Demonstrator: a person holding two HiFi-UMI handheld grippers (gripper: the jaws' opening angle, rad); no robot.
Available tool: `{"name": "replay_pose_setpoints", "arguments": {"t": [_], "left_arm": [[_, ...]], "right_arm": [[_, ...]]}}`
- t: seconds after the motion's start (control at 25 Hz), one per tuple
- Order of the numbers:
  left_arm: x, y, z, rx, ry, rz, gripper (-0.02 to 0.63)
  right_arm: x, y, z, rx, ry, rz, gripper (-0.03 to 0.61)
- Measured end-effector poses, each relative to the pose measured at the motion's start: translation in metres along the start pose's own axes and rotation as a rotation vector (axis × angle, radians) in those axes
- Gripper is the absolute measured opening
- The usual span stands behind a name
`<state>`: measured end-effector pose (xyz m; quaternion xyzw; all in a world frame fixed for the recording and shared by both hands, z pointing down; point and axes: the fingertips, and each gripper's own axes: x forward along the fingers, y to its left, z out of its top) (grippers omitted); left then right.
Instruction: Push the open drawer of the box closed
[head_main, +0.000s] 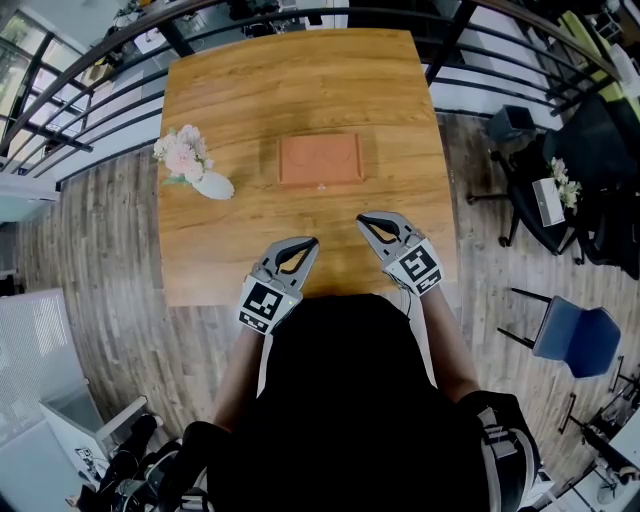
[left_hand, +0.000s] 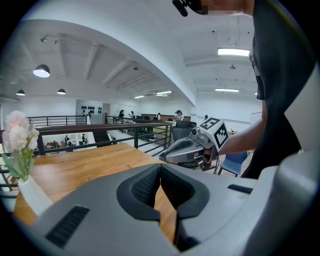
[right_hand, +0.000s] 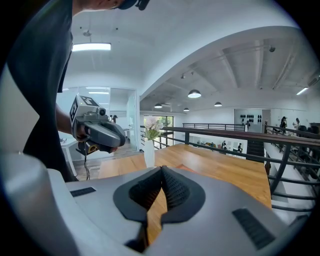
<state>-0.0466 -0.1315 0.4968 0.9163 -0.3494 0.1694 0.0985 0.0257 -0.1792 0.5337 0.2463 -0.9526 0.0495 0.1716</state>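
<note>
1. Your left tongs (head_main: 308, 243) hovered over the near part of the bench (head_main: 230, 260), on your side of the box (head_main: 320, 160) and a little to its left, well apart from it. Their jaws were pressed together at the tips with nothing between them. Only bench wood showed through the slit lower down.
2. Your right tongs (head_main: 364, 219) were also on your side of the box, a little to its right. They were slightly nearer to it than the left pair and not touching it. Those jaws were pressed together too and pinched nothing.
3. Both pairs angled inward toward the box, their tips apart from each other.
4. The box, flat and terracotta-coloured, lay near the middle of the bench, with a small knob (head_main: 322, 187) on the side facing you. From above you could not tell how far its drawer stood out.
5. To the left of the box, clear of it, stood a white vase (head_main: 212, 185) of pale pink flowers (head_main: 182, 152). It stood upright in both gripper views.
6. Beyond the box, past the bench's far edge, ran a dark railing (head_main: 300, 15). Far to the box's right, off the bench, a blue chair (head_main: 570, 335) stood on the wooden floor (head_main: 100, 250).
</note>
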Motion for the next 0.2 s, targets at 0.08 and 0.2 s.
{"name": "replay_pose_setpoints", "arguments": {"t": [0.08,0.2], "left_arm": [[0.0009,0.0003,0.0018,0.001,-0.002,0.001,0.023],[0.0024,0.0004,0.0046,0.003,-0.003,0.004,0.023]], "right_arm": [[-0.0005,-0.0009,0.0022,0.002,0.001,0.001,0.014],[-0.0029,-0.0028,0.0016,0.001,0.016,0.002,0.014]]}}
